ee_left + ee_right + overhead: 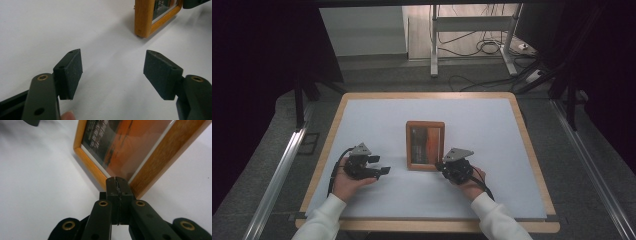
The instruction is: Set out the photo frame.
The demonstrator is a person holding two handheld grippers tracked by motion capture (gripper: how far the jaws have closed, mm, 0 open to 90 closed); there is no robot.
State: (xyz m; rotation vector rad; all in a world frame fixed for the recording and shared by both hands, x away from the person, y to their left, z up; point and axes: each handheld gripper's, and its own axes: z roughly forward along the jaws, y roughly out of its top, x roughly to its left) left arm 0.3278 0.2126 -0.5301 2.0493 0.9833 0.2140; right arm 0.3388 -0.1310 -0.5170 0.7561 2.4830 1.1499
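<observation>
Wooden picture frame between tongs: right tongs together, at its corner; left tongs apart, nearby.

1. This is a lab or test room set up for recording, not a home.
2. The counter is a wooden board covered with a plain white sheet, standing alone.
3. Metal rails run along the grey carpeted floor on both sides.
4. Loose black cables lie on the floor behind, near a metal stand.
5. Dark curtains close off the left and right sides.
</observation>
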